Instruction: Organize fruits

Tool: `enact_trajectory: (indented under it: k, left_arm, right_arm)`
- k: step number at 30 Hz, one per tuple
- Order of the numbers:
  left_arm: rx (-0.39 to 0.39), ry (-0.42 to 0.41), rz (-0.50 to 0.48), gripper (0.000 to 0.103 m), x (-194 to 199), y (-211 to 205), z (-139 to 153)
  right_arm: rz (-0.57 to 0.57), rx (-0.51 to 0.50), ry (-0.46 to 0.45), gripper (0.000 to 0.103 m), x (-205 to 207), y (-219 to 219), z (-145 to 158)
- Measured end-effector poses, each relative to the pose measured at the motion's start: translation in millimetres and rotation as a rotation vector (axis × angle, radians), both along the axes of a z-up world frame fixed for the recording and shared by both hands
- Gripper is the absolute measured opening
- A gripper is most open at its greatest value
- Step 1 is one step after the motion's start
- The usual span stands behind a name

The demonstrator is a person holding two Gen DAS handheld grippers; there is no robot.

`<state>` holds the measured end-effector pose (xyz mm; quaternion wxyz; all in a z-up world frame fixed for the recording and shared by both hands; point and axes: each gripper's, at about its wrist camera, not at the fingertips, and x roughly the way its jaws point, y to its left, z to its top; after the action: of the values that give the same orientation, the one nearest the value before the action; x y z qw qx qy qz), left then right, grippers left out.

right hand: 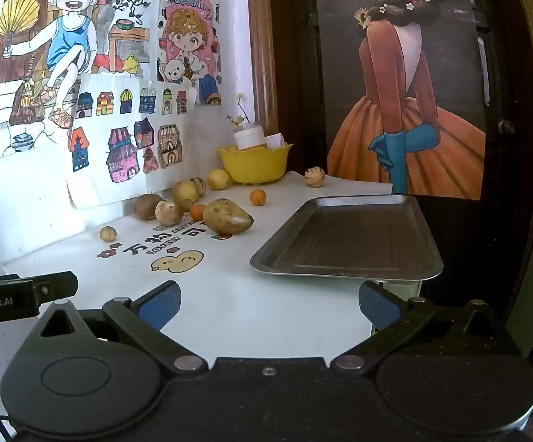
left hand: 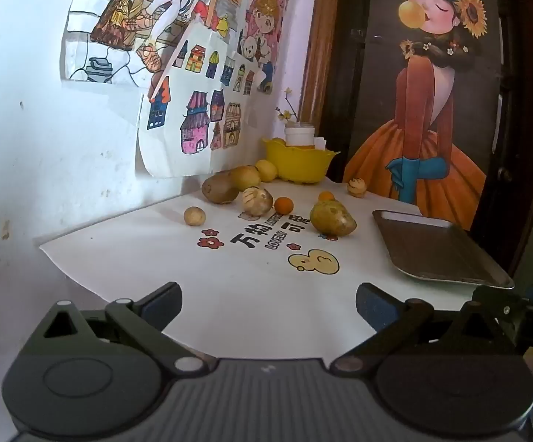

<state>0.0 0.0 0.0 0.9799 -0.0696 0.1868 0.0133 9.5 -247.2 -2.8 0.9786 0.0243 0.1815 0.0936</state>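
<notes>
Fruits lie scattered over the far left part of a white table, all of them loose on its top. Nearest is a big yellow-green mango, resting at the edge of the printed lettering and duck cartoon. Just left of it sit a small orange fruit, a pale striped round fruit and a brown kiwi, bunched close together. A small tan ball-shaped fruit lies apart, further left. Behind the bunch, toward the wall, are more yellowish fruits, with a lemon just beside a yellow bowl that holds a white jar. A second small orange sits alone between the mango and the bowl, and another striped fruit rests at the far edge, right of the bowl.

On the right side a metal tray lies flat, with nothing in it, well apart from the fruit.

Both tools hover at the near edge, angled slightly downward. The left gripper has its jaws spread wide with only tabletop between them; the right gripper is likewise released, grasping nothing. Colourful drawings cover the wall behind.
</notes>
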Motion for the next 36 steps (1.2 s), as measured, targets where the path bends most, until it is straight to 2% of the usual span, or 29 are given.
enact_trajectory:
  k: [36]
  left_arm:
    - [-0.008, 0.003, -0.004, 0.103, -0.1, -2.7, -3.4]
  right_arm:
    - [0.002, -0.007, 0.005, 0.102, -0.2, 2.0, -1.0]
